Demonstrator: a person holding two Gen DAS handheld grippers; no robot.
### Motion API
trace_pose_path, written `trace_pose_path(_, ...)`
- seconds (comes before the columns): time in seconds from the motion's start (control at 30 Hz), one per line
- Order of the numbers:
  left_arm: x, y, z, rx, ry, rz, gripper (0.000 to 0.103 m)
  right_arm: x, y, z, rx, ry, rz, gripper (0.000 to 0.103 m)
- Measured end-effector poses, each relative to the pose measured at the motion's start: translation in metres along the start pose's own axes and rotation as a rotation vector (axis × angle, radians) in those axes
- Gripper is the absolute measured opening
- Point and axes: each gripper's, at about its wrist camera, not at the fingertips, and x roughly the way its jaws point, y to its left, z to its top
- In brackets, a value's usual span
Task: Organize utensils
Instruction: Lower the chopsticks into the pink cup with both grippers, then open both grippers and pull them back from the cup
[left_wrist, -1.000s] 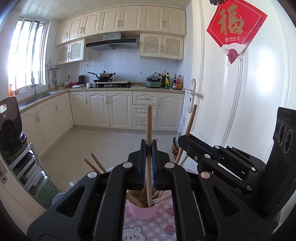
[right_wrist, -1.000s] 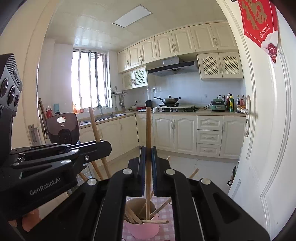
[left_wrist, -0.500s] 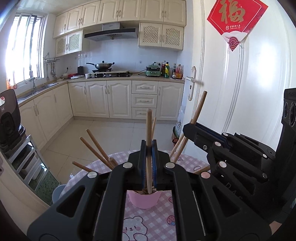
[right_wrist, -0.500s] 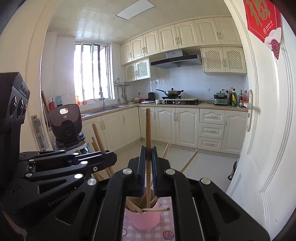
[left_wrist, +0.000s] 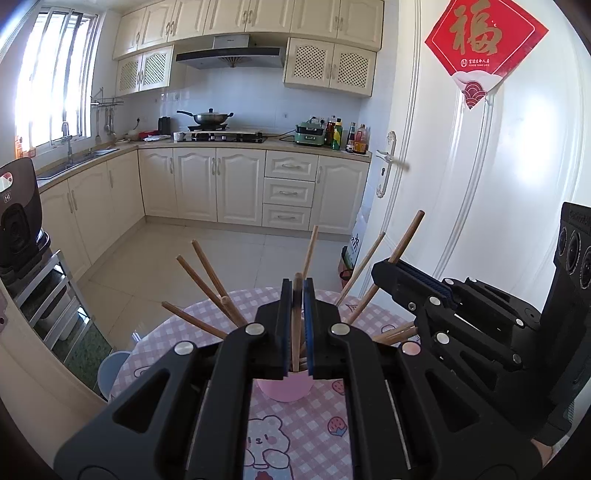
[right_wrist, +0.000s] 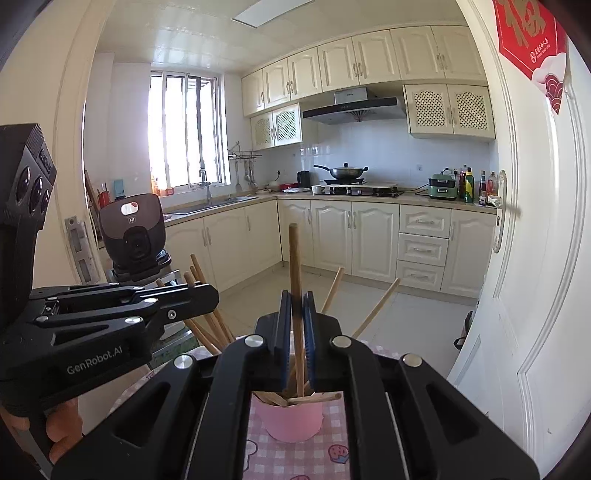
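Here, the surface (left_wrist: 166, 336) under my grippers is round and covered in a pink checked cloth printed with bears and strawberries. On it stands a pink cup (left_wrist: 284, 387), directly below both grippers, with a loose fan of wooden chopsticks (left_wrist: 201, 271) leaning out of it in several directions. My left gripper (left_wrist: 296, 291) is clamped tight on one chopstick (left_wrist: 296, 332), which stands nearly upright between the blue pads with its lower end down inside the cup. My right gripper (right_wrist: 296, 302) is likewise closed on another chopstick (right_wrist: 295, 258), also close to upright, its top well above the pads and its lower end reaching into the same cup (right_wrist: 293, 424). The two grippers sit close together over the cup, each visible at the edge of the other's view.
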Motion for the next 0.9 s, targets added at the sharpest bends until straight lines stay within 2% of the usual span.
trace_pose_path(0.13,-0.005,0.002,0.0,-0.015,0.001,-0.001,0.007,-0.001,0.002,-0.002,0.002,0.017,0.0,0.006)
trace_pose_path(0.17,-0.008,0.003,-0.001,-0.015,-0.002,-0.002,0.01,-0.002,0.002,-0.003,0.003,0.021,-0.001,0.007)
trace_pose_path(0.23,-0.012,0.003,-0.002,-0.015,-0.011,0.009,0.035,-0.004,0.002,-0.003,0.003,0.022,-0.006,0.013)
trace_pose_path(0.27,-0.018,0.003,-0.003,-0.016,-0.034,0.017,0.06,-0.005,0.002,-0.003,0.005,0.022,-0.01,0.02)
trace_pose_path(0.3,-0.024,0.003,-0.004,-0.014,-0.062,0.028,0.063,-0.007,0.002,-0.003,0.008,0.019,-0.013,0.025)
trace_pose_path(0.53,-0.043,0.007,-0.008,-0.014,-0.073,0.049,0.064,-0.026,0.007,-0.003,0.017,0.0,-0.019,0.038)
trace_pose_path(0.83,-0.082,0.013,-0.037,-0.006,-0.108,0.097,0.082,-0.061,0.024,-0.019,0.023,0.002,-0.014,0.057)
trace_pose_path(0.9,-0.091,0.016,-0.046,-0.006,-0.113,0.103,0.086,-0.069,0.032,-0.024,0.015,0.008,-0.009,0.066)
